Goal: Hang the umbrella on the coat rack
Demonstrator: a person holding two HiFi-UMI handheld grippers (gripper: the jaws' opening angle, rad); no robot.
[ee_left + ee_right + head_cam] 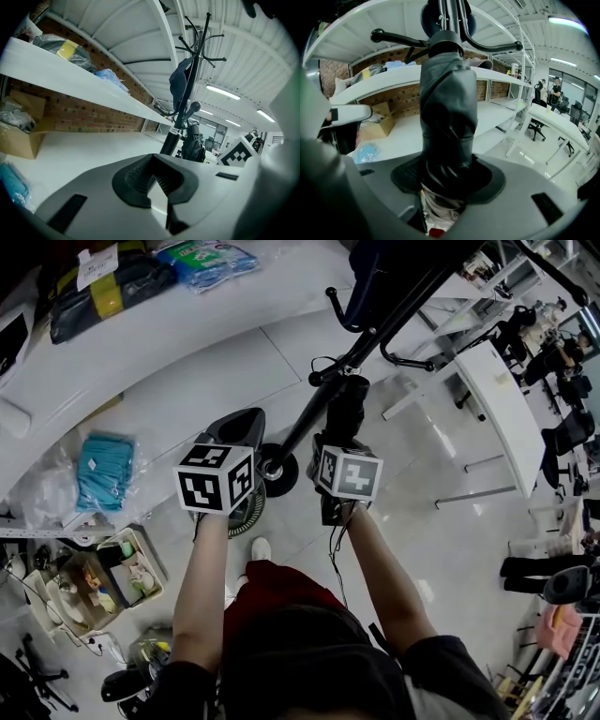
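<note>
My right gripper (343, 427) is shut on a black folded umbrella (345, 407), which stands upright between the jaws (447, 117) and fills the right gripper view. The umbrella's top reaches the black coat rack (309, 418) just under its curved hooks (516, 46). Whether it touches the pole I cannot tell. A dark blue item (179, 83) hangs high on the rack (191, 101). My left gripper (240, 426) hovers left of the pole near the round base (277, 471), shut with nothing held (151, 159). The left gripper view shows the umbrella (192, 143) beside the pole.
Long white shelves (141, 343) run behind the rack with bags and blue packets (103, 471) on them. A cardboard box (21, 136) sits on the lower shelf. A white table (504, 409) and office chairs (567, 432) stand to the right. A tray of small items (131, 570) is at lower left.
</note>
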